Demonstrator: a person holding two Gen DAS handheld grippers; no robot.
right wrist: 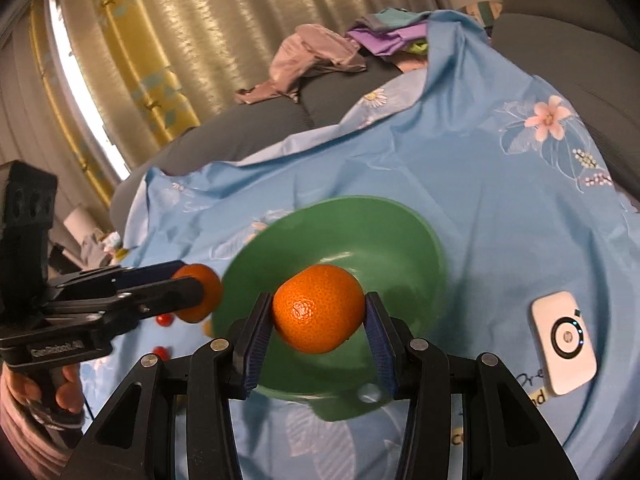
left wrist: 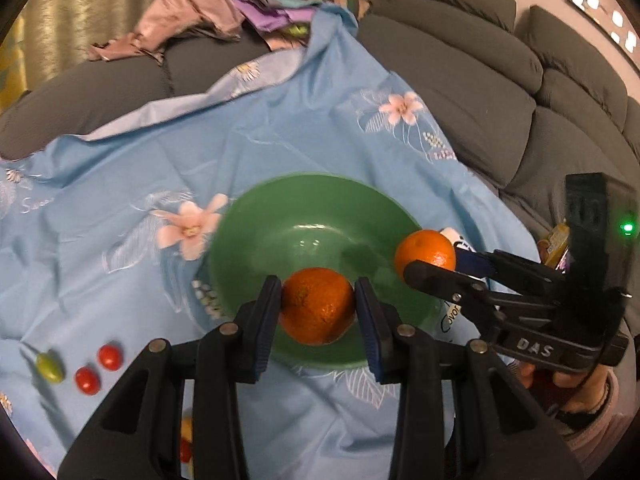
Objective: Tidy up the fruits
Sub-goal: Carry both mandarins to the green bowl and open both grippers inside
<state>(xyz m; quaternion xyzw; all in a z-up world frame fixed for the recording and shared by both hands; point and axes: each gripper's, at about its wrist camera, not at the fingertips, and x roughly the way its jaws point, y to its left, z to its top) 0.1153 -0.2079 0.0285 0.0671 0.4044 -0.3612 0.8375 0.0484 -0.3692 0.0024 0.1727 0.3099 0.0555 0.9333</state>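
Each gripper was clamped on a mandarin: the left gripper [left wrist: 318, 306] on the darker mandarin [left wrist: 317, 306] directly above the green bowl [left wrist: 256, 240], the right gripper [right wrist: 319, 314] on the brighter mandarin [right wrist: 319, 313] above the bowl's right rim.

Your left gripper [left wrist: 318, 306] holds one orange [left wrist: 317, 305] over the near side of the bowl [left wrist: 256, 236]; your right gripper [right wrist: 318, 314] holds another orange [right wrist: 318, 308] over it too. The bowl sits mid-cloth [left wrist: 120, 168]. Two tomatoes [left wrist: 98, 368] lie near the cloth's left edge, a small device [right wrist: 564, 354] right of the bowl.
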